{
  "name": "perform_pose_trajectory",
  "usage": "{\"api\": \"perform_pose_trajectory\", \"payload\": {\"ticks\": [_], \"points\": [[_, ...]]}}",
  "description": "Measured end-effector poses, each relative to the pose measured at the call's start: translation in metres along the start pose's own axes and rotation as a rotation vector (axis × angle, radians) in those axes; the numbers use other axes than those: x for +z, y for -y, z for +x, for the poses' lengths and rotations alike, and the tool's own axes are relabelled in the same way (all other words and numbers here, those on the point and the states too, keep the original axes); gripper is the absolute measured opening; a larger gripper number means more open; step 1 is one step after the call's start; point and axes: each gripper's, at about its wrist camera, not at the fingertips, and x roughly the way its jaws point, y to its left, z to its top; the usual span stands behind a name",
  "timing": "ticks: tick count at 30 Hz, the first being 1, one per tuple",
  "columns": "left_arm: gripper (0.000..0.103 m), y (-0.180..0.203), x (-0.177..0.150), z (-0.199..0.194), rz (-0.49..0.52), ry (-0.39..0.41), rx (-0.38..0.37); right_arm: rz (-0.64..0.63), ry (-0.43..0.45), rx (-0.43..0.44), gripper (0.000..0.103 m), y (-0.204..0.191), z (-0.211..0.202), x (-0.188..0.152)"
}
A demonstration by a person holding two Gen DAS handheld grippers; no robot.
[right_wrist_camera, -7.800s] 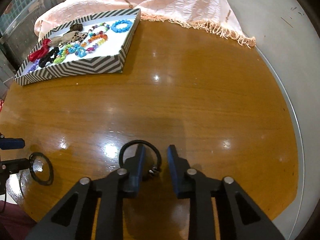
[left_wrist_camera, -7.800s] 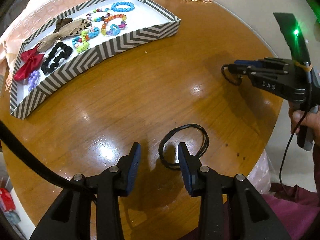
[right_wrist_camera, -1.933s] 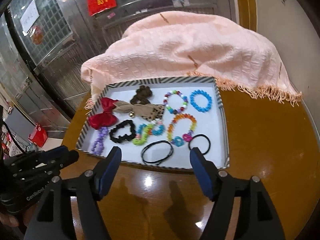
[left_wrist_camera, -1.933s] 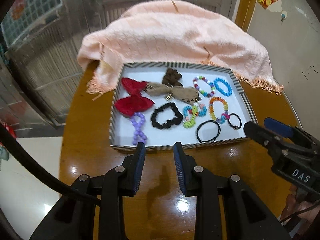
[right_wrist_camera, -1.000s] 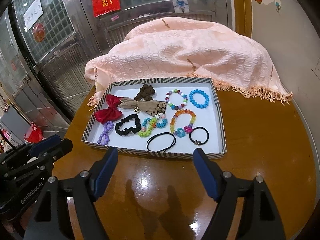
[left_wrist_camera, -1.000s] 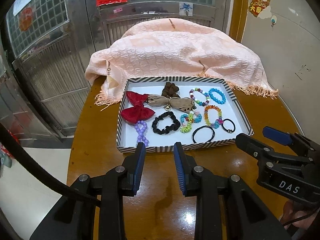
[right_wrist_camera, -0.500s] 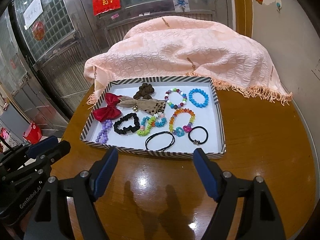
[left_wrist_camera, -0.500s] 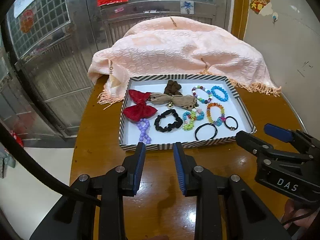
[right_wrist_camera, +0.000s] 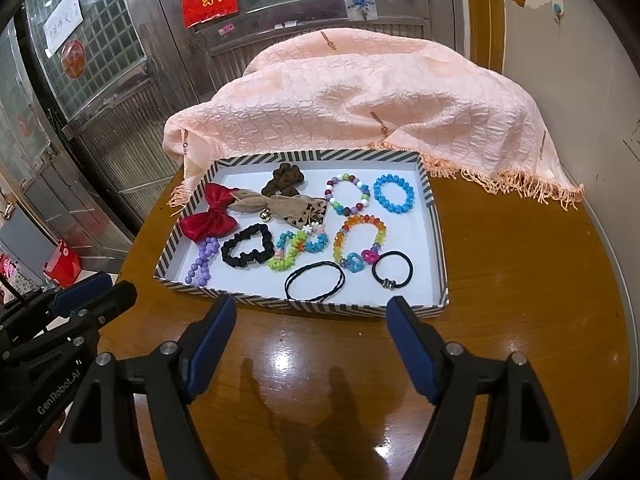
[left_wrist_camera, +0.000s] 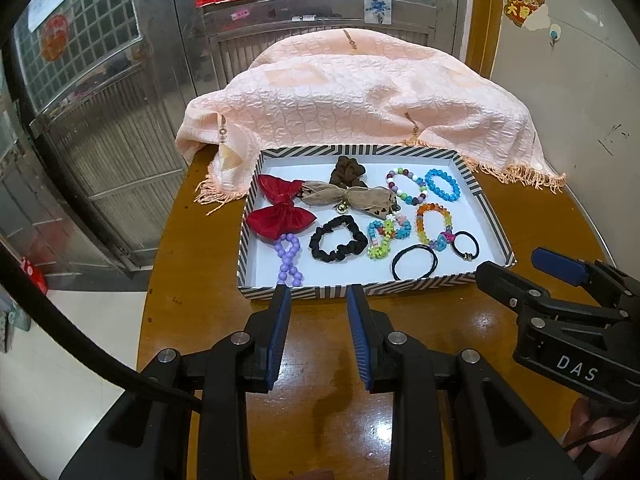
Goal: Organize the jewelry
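Observation:
A striped tray [left_wrist_camera: 360,150] [right_wrist_camera: 320,156] sits at the far side of the round wooden table [left_wrist_camera: 400,400]. In it lie a red bow [left_wrist_camera: 280,210], a black scrunchie [left_wrist_camera: 338,238], purple beads [left_wrist_camera: 289,260] and several bead bracelets. Along its near edge lie a thin black hair tie [left_wrist_camera: 415,262] [right_wrist_camera: 315,275] and a small black hair tie [left_wrist_camera: 466,245] [right_wrist_camera: 392,269]. My left gripper [left_wrist_camera: 317,292] hangs open and empty just short of the tray's front wall. My right gripper [right_wrist_camera: 311,304] [left_wrist_camera: 512,264] is open wide, also empty, in front of the tray.
A peach fringed cloth [right_wrist_camera: 360,92] is heaped behind the tray and over the table's far edge. A metal gate [left_wrist_camera: 120,120] stands behind and a white wall [right_wrist_camera: 580,60] to the right. The table's curved edge drops to the floor on the left.
The two black hair ties, which were at my grippers on the bare table, now lie in the tray. Both grippers have drawn back from it and have kept still over the last second.

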Motion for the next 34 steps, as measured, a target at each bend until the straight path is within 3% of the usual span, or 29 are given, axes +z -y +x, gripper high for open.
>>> {"api": "perform_pose_trajectory", "payload": {"ticks": [26,34], "points": [[0.015,-0.003,0.003,0.009,-0.004,-0.016,-0.012,-0.018,-0.028,0.002,0.08,-0.004,0.013,0.006],[0.015,-0.004,0.002,0.018,-0.018,-0.042,-0.048,-0.006,-0.04,0.011,0.08,0.007,0.018,0.006]]}}
